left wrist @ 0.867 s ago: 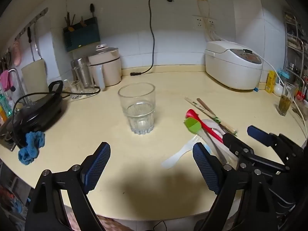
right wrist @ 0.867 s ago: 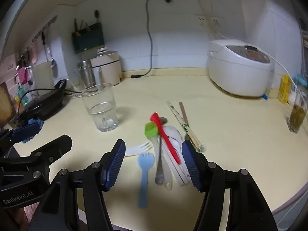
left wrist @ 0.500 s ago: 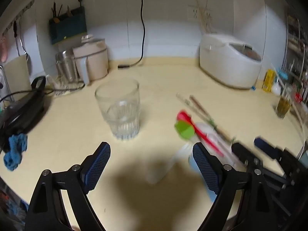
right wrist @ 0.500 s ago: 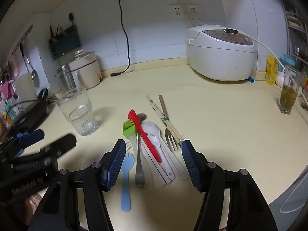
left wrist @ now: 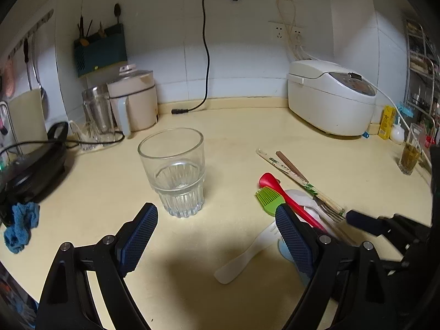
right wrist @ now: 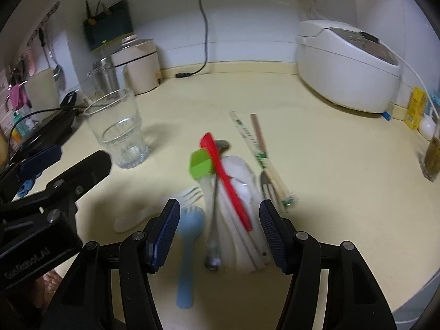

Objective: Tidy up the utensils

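Surface (left wrist: 275, 126): a pale yellow kitchen counter carries everything for the task. A white rice cooker (left wrist: 331, 96) stands at its back right, well apart from the work area.

Clear ribbed drinking glass (left wrist: 173, 174): upright and empty, left of the utensils and apart from them. By judgement it is the likely container for the sorted items.

Utensil pile (right wrist: 233, 192): lies flat just right of the glass. It holds a red silicone spatula (right wrist: 225, 178) lying over a green silicone basting brush (right wrist: 200, 163), a metal spoon (right wrist: 216, 211), white plastic spoons (right wrist: 242, 181), a metal fork (right wrist: 266, 184), a wrapped pair of chopsticks (right wrist: 247, 134) beside a brown pair, a pale blue plastic spork (right wrist: 187, 247) and a white plastic fork (right wrist: 154, 211).

Right claw (right wrist: 218, 231): fully open, holding nothing, pitched downward over the near end of the pile. The spork, metal spoon and spatula handles lie between its pads, none touched.

Left claw (left wrist: 216, 240): open and empty, facing the glass, near it but not in contact.

Step in hand, by judgement: approach for the first pickup; nothing has yet been moved into the glass.

Next move: lower the right claw onto one handle only. The stacked, overlapping handles call for a narrow, well-centred closure to avoid dragging neighbouring items.
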`<state>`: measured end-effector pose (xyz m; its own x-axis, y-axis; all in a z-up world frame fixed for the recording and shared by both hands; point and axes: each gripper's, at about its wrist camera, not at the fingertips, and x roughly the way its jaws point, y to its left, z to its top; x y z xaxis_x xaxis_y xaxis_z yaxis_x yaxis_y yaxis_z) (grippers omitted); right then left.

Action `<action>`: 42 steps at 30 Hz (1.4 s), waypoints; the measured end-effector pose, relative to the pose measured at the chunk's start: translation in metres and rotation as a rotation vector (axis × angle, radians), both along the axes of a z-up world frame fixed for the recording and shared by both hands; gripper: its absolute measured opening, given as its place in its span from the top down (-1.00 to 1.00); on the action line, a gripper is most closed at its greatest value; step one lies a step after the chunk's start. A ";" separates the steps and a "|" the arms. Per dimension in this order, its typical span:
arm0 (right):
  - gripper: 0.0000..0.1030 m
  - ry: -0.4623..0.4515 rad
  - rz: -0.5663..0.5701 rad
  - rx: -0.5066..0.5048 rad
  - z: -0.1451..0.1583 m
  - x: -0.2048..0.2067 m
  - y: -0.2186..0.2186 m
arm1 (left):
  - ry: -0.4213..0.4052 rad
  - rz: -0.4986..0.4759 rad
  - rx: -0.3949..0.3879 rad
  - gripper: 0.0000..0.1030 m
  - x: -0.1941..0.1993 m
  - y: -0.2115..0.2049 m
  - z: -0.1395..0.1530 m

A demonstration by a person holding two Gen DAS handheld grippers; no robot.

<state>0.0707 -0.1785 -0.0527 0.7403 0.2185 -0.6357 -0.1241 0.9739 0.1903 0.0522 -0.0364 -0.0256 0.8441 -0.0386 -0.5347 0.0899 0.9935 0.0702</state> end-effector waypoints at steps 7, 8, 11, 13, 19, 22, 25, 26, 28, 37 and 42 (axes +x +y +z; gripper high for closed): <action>-0.20 0.035 -0.039 0.026 -0.004 0.003 -0.010 | 0.003 0.001 0.004 -0.75 0.000 0.000 -0.001; -0.20 0.036 -0.040 0.026 -0.004 0.002 -0.011 | 0.001 0.000 0.005 -0.75 0.000 0.000 -0.001; -0.20 0.037 -0.046 0.016 -0.005 0.001 -0.009 | -0.001 0.000 0.015 -0.75 -0.001 -0.002 -0.002; -0.20 0.041 -0.043 0.012 -0.005 0.000 -0.007 | -0.005 -0.003 0.019 -0.75 -0.001 -0.002 -0.002; -0.20 0.048 -0.054 -0.008 -0.006 0.003 -0.006 | 0.000 0.001 0.036 -0.75 0.001 -0.002 -0.005; -0.20 0.051 -0.058 -0.015 -0.006 0.002 -0.004 | 0.008 0.004 0.036 -0.75 0.003 -0.002 -0.006; -0.20 0.051 -0.060 -0.018 -0.007 0.003 -0.005 | 0.008 0.006 0.039 -0.75 0.003 -0.002 -0.006; -0.20 0.052 -0.061 -0.020 -0.007 0.003 -0.005 | 0.008 0.007 0.042 -0.75 0.003 -0.003 -0.007; -0.20 0.057 -0.066 -0.025 -0.008 0.004 -0.004 | 0.008 0.004 0.051 -0.75 0.003 -0.004 -0.007; -0.20 0.053 -0.075 -0.035 -0.010 0.002 -0.003 | -0.001 0.004 0.061 -0.75 0.001 -0.004 -0.006; -0.20 0.052 -0.077 -0.026 -0.009 0.001 -0.005 | -0.003 0.008 0.055 -0.75 0.000 -0.002 -0.004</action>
